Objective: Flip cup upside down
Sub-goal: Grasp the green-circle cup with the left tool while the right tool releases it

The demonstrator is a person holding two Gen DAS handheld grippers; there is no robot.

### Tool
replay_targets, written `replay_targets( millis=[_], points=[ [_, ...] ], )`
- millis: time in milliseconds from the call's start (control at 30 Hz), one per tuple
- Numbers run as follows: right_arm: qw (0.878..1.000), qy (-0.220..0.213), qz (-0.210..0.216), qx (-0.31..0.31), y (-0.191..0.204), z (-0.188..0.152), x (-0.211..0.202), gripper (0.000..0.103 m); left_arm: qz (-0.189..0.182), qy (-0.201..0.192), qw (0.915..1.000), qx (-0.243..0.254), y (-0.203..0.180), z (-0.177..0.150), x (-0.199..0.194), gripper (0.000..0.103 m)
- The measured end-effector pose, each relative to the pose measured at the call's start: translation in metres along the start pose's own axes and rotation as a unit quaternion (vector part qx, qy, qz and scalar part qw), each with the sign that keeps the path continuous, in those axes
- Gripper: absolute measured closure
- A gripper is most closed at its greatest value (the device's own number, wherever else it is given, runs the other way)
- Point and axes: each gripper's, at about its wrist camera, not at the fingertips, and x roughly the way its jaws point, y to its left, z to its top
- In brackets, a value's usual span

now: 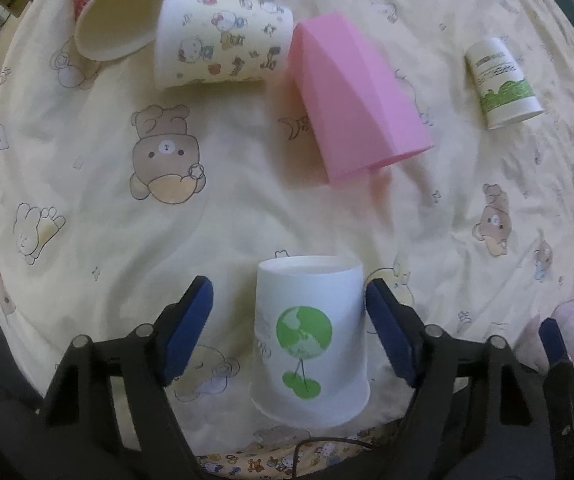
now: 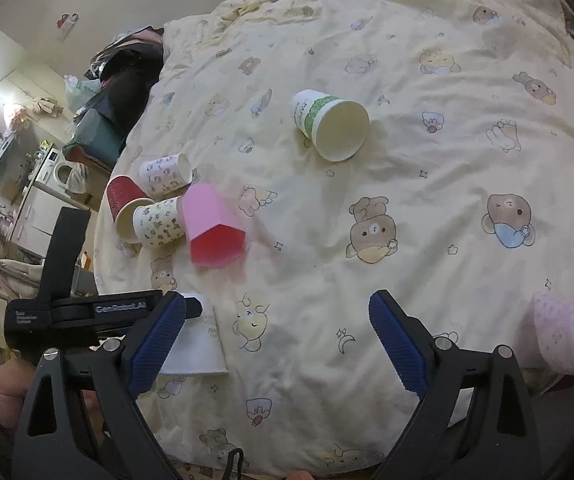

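The white paper cup [image 1: 311, 340] stands on the bed [image 1: 227, 208] between our left claw's [image 1: 289, 328] wide-open pads, base up, wide rim down, axis vertical. It looks light and crushable, so we'd squeeze mid-wall gently. Our right claw [image 2: 277, 344] gapes wide, empty.

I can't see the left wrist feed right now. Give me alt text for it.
A white paper cup with a green globe print stands upside down on the bear-print bedspread between the open left gripper fingers, neither pad clearly touching it. Beyond lie a pink cup, a cartoon-print cup, a red cup and a green-labelled cup, all on their sides.
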Motion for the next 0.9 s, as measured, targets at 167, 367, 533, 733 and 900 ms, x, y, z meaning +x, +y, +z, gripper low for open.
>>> replay_targets(
  millis=[167,367,533,733,900],
  points=[
    [1.0,0.009,-0.003,-0.018,0.007,-0.002,0.005,0.008,-0.009,0.009,0.9999,0.003,0.002,0.002,0.01,0.036],
    [1.0,0.013,-0.007,-0.02,0.009,-0.002,0.008,0.008,-0.033,0.006,0.9991,0.025,0.003,-0.002,0.002,0.052],
    [0.999,0.025,-0.003,-0.032,0.015,-0.004,0.012,0.007,-0.044,-0.02,0.9981,0.039,0.017,-0.012,-0.025,0.053],
    [0.997,0.05,0.037,-0.045,0.028,-0.009,0.018,0.007,-0.054,-0.06,0.9966,0.015,0.058,-0.02,-0.056,0.053],
    [0.989,0.1,0.064,-0.089,0.061,-0.018,0.036,0.007,-0.054,-0.096,0.9939,-0.004,0.088,-0.026,-0.068,0.053]
  ],
)
